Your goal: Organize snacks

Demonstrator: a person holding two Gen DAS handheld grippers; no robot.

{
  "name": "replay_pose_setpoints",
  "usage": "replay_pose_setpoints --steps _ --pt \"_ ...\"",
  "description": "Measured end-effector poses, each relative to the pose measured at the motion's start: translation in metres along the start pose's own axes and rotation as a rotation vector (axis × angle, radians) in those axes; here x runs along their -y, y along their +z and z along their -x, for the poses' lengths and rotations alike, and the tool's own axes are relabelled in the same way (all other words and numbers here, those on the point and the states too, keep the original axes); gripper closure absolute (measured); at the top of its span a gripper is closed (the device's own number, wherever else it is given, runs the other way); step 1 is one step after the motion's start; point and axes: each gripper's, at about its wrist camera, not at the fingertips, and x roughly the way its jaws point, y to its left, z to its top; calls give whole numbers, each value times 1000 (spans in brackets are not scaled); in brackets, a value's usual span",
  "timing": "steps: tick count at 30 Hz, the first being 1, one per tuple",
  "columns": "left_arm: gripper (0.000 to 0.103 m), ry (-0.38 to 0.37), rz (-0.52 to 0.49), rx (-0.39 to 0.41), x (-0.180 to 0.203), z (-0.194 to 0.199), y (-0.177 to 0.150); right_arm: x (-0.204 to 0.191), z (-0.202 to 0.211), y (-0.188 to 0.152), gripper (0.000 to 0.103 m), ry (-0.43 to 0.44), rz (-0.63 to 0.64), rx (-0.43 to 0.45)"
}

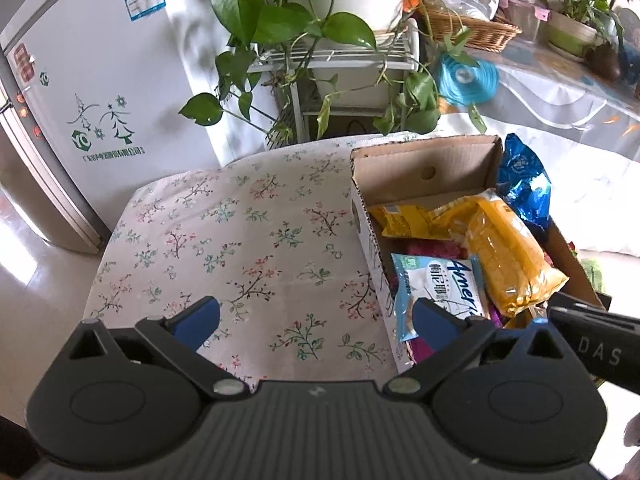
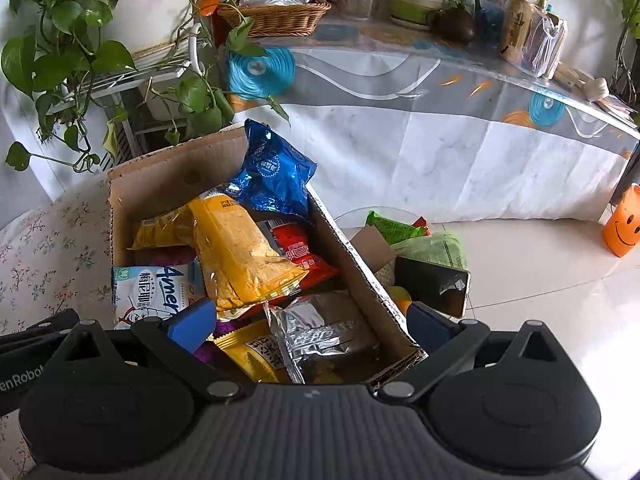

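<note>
A cardboard box (image 1: 424,168) (image 2: 160,176) stands on the floral cloth and holds several snack packs: a long yellow pack (image 1: 508,252) (image 2: 236,252), a white and blue pack (image 1: 436,284) (image 2: 152,288), a shiny blue bag (image 1: 524,180) (image 2: 272,172), a red pack (image 2: 300,252) and a silver pack (image 2: 320,332). My left gripper (image 1: 316,320) is open and empty, above the cloth at the box's left wall. My right gripper (image 2: 308,320) is open and empty, above the near end of the box.
The floral cloth (image 1: 248,232) lies left of the box. A white fridge (image 1: 88,92) stands far left. A plant stand (image 1: 340,64) is behind. A long table (image 2: 440,92) with a basket (image 2: 276,16) is at the back. Green packs (image 2: 400,228) and a phone (image 2: 432,284) lie right of the box.
</note>
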Motion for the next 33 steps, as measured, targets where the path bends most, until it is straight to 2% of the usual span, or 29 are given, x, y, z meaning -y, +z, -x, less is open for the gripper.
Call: replay_pose_setpoints --steps 22,33 --pt "1 -4 -22 -4 -1 -2 1 -3 -1 0 0 -5 2 -7" --pt "1 -18 -15 0 -7 4 0 -5 -2 -1 0 34 0 -4"
